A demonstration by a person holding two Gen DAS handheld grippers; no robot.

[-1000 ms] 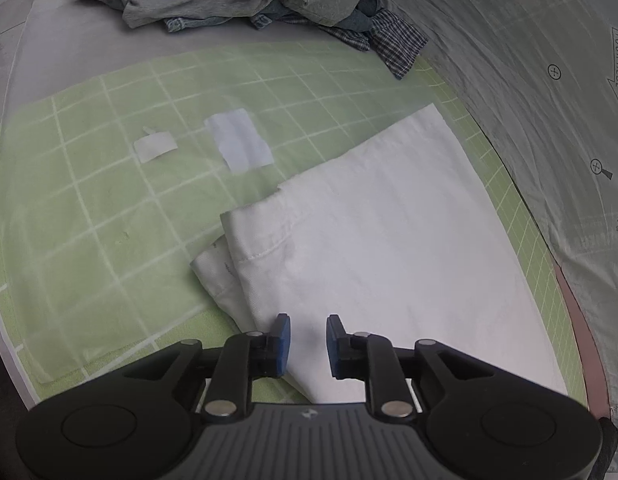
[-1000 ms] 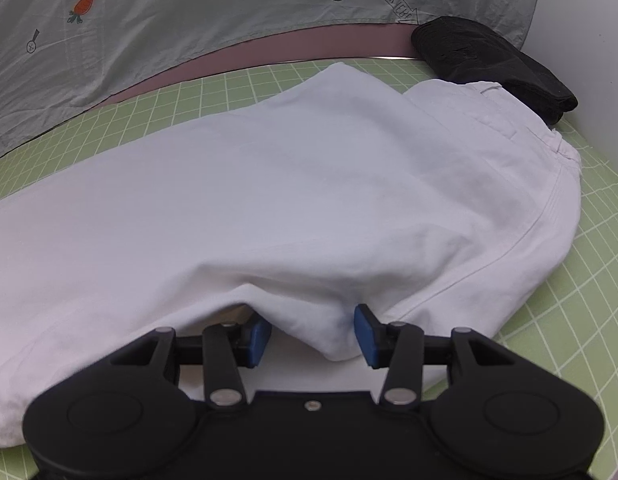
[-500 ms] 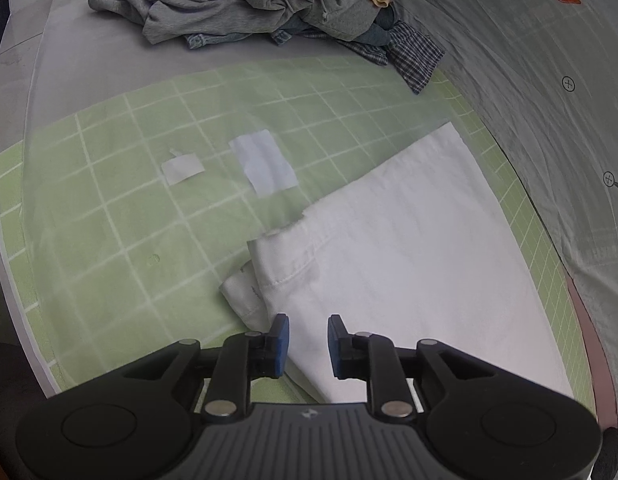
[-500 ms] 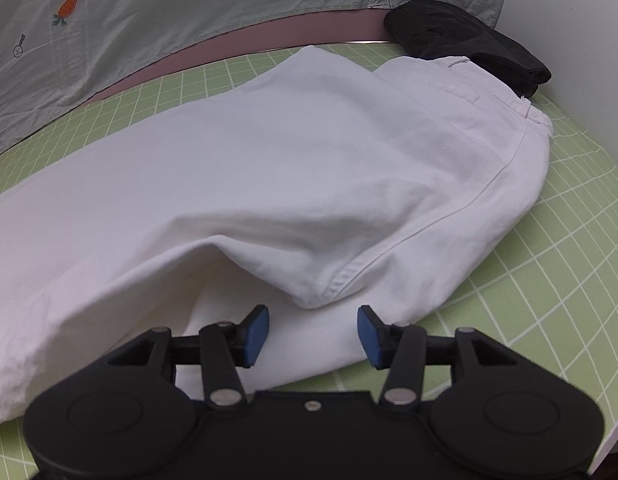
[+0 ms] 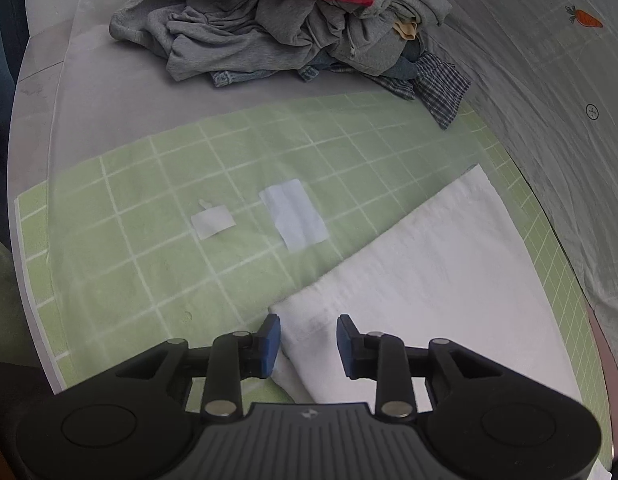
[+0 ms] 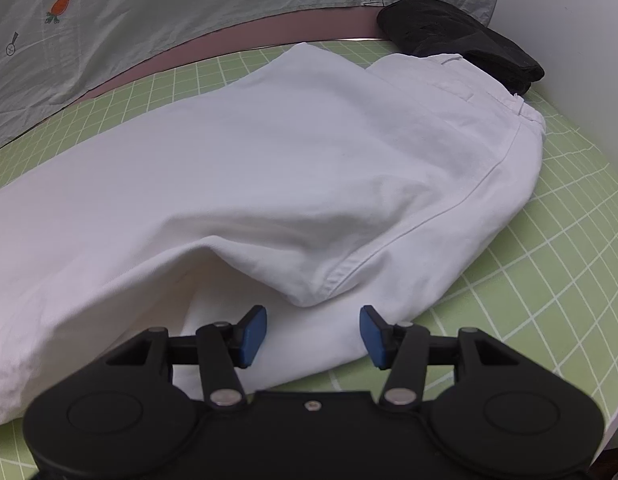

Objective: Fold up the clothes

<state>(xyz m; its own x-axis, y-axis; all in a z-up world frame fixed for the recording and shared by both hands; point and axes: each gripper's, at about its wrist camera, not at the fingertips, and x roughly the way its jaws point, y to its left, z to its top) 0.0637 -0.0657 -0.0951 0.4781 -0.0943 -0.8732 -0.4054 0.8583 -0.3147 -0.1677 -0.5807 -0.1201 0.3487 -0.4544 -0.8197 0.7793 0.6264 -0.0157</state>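
White trousers (image 6: 293, 168) lie folded lengthwise on the green grid mat (image 6: 557, 264), waistband toward the far right. In the left wrist view the leg-hem end (image 5: 421, 280) lies at the lower right. My left gripper (image 5: 308, 340) is open and empty, its fingers on either side of the hem corner. My right gripper (image 6: 313, 330) is open and empty, just in front of a raised fold of the trousers, not touching it.
A pile of unfolded clothes (image 5: 293, 28), grey, red and checked, sits at the far end of the table. Two white paper scraps (image 5: 293, 214) lie on the mat. A folded black garment (image 6: 461, 40) lies beyond the waistband. A grey carrot-print cloth (image 6: 149, 12) hangs behind.
Both grippers have opened wider and drawn back from the trousers. The right one has let go of the fold, which now rests on the lower layer.
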